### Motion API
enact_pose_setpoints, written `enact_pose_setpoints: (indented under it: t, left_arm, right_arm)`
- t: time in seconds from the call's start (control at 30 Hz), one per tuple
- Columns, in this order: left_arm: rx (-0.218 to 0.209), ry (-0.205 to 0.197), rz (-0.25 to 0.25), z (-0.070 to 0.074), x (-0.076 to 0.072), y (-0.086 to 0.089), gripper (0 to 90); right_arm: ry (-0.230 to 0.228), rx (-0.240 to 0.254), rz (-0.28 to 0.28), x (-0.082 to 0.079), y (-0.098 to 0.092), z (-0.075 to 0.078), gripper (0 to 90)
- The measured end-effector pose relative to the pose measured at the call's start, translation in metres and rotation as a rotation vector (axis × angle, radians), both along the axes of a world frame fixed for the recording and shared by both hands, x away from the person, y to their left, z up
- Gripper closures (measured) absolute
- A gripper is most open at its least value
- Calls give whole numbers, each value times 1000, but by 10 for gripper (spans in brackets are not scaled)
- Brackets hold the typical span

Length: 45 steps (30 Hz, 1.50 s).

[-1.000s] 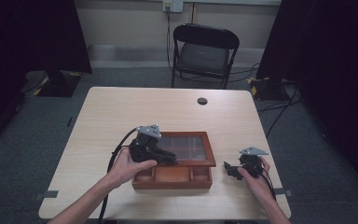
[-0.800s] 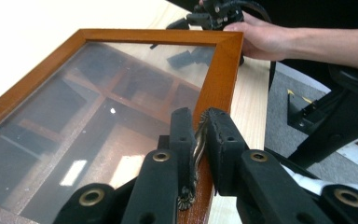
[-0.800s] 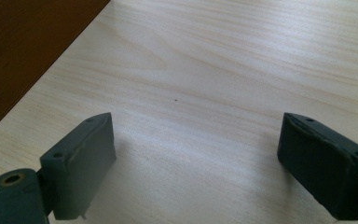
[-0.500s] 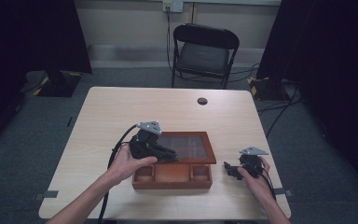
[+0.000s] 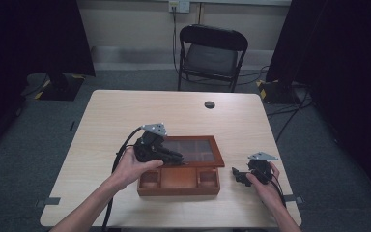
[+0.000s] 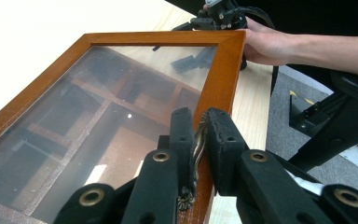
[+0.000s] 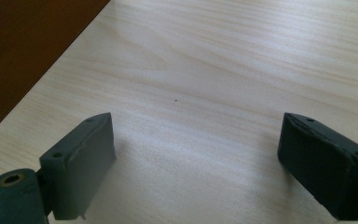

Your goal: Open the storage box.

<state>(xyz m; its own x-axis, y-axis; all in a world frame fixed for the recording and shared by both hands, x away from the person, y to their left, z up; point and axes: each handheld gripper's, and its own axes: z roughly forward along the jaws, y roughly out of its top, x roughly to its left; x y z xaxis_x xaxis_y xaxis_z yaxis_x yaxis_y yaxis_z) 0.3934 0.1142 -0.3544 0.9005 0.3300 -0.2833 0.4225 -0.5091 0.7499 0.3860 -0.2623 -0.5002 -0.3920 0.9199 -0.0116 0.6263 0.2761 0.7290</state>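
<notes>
Spreading across the centre of the high view, the table carries a wooden box, its glass lid raised slightly further than a second ago, though the angle is hard to judge. The lid's small brass latch is pinched between the closed jaws of the left gripper, so opening appears underway. At lower right, the right gripper rests wide open, holding nothing.

Left forearm enters from 7 o'clock, hand gripping left gripper, jaws clamped nearly together, pointing toward 3 o'clock. Right forearm enters from 5 o'clock; right gripper held low, jaws spread wide, pointing toward 9 o'clock.
</notes>
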Motion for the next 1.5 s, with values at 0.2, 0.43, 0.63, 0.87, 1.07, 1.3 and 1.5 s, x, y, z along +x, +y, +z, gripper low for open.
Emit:
enact_pose_setpoints:
  t: [0.2,0.43,0.63,0.87,1.07,1.3,1.5]
  left_arm:
    - [-18,1,6,5,4,2,810]
    - [-25,-5,10,10,8,2,811]
    - [-35,-11,23,14,9,3,811]
    - [-33,-18,23,16,11,3,811]
    - [-40,-26,31,17,11,3,810]
    - [-36,-40,42,21,12,3,810]
    - [-48,-38,49,22,14,4,810]
  right_arm:
    - [0,-1,1,0,0,0,105]
    - [0,0,1,0,0,0,105]
    - [0,0,0,0,0,0,105]
    - [0,0,1,0,0,0,105]
    - [0,0,1,0,0,0,105]
    - [0,0,1,0,0,0,105]
    - [0,0,1,0,0,0,105]
